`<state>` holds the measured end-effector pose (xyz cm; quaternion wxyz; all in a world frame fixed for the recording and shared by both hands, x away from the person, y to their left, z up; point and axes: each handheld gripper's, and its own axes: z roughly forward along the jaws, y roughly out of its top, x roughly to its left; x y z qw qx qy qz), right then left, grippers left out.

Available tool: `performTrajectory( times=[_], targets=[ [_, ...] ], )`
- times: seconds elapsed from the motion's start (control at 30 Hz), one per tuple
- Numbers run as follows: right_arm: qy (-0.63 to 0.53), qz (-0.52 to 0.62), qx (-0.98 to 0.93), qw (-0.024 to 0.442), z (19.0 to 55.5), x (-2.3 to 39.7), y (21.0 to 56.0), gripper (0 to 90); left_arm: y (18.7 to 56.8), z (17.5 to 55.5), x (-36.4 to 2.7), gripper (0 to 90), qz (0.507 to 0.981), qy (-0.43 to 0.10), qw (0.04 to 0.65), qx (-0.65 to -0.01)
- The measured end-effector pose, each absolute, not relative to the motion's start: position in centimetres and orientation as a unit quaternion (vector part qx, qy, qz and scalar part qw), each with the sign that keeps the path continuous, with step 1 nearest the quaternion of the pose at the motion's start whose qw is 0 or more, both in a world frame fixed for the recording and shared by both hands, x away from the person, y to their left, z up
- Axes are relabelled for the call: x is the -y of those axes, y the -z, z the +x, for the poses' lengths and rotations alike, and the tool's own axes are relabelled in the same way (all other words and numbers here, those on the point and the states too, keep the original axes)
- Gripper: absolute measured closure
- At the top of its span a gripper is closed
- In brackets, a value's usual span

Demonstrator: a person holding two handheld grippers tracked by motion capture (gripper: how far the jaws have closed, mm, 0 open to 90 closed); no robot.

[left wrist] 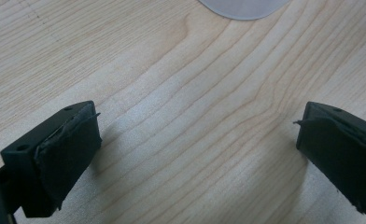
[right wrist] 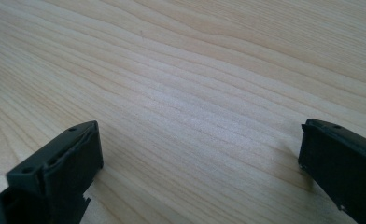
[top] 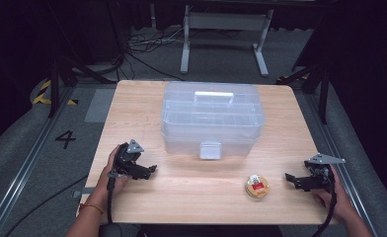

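Tools (top: 152, 169) (top: 287, 177) open, low over wood table (top: 191, 197).

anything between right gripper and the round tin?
Nothing: in the high view only bare wooden table separates the right gripper, jaws open, from the small round tin. The right gripper view likewise shows plain wood ahead of its jaws.

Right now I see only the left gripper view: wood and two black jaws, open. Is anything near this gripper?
Observer: Yes, a clear plastic box with its lid shut stands in the middle of the table, ahead of the left gripper.
Operator: Any small thing on the table?
Observer: A small round tin lies near the front edge, closer to the right gripper.
Operator: Is the right gripper holding it?
Observer: No. Its jaws stand open over bare wood, apart from the tin.
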<state>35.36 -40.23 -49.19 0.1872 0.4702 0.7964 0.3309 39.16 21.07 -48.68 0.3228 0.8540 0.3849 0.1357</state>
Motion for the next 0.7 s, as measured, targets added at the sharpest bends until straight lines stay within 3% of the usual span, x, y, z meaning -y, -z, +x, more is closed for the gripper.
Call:
performTrajectory(
  times=[0.7],
  targets=[
    [-0.332, 0.454, -0.807, 0.181, 35.2, 40.6, 49.1, 0.6, 48.7, 37.9, -22.3, 0.3, 0.854, -0.133, 0.326, -0.384]
  ],
)
